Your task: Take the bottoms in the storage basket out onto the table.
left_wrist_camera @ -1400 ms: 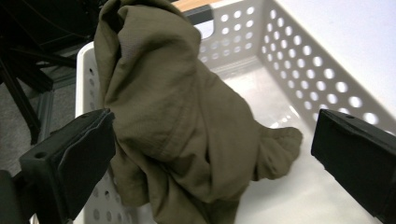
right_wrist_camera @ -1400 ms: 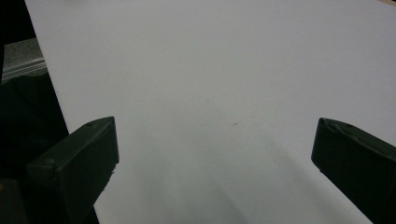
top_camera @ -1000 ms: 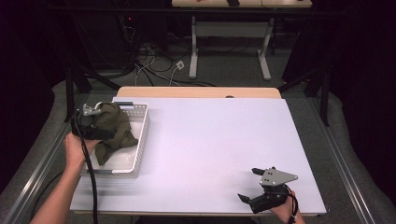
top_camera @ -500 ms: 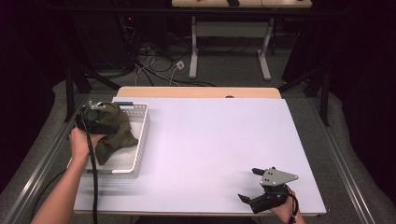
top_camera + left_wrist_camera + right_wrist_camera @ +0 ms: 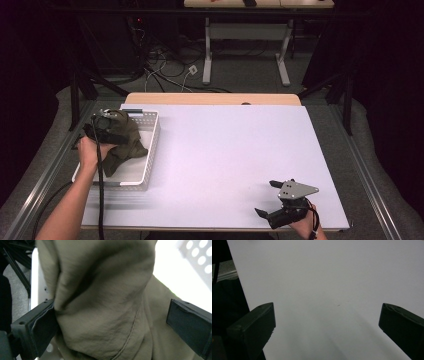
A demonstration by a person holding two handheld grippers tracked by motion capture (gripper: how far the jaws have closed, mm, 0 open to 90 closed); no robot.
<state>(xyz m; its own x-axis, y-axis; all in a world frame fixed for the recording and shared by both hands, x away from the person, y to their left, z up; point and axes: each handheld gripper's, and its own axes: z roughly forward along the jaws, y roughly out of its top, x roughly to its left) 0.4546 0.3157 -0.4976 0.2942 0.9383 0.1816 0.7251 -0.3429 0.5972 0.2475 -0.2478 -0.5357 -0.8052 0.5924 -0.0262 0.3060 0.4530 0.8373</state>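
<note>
A crumpled olive-green cloth (image 5: 127, 142) lies in a white perforated basket (image 5: 152, 150) at the table's left edge. My left gripper (image 5: 111, 131) is pushed into the cloth's far end, held by a hand. In the left gripper view the cloth (image 5: 105, 297) bulges between the wide-apart jaws of the left gripper (image 5: 110, 307); it touches the left jaw and stays clear of the right one. My right gripper (image 5: 265, 197) rests near the table's front right edge. It stands open over bare white tabletop (image 5: 324, 277) in the right gripper view (image 5: 327, 310).
The white table (image 5: 225, 150) has a wooden strip (image 5: 210, 98) along its far edge. Metal rails (image 5: 45, 170) run beside both sides. A black cable (image 5: 100, 200) trails from the left gripper along the forearm. Beyond the table are desk legs and floor cables (image 5: 170, 70).
The left hand and gripper have edged a little forward over the basket, and the cloth has shifted slightly with them. The right gripper has not moved.
</note>
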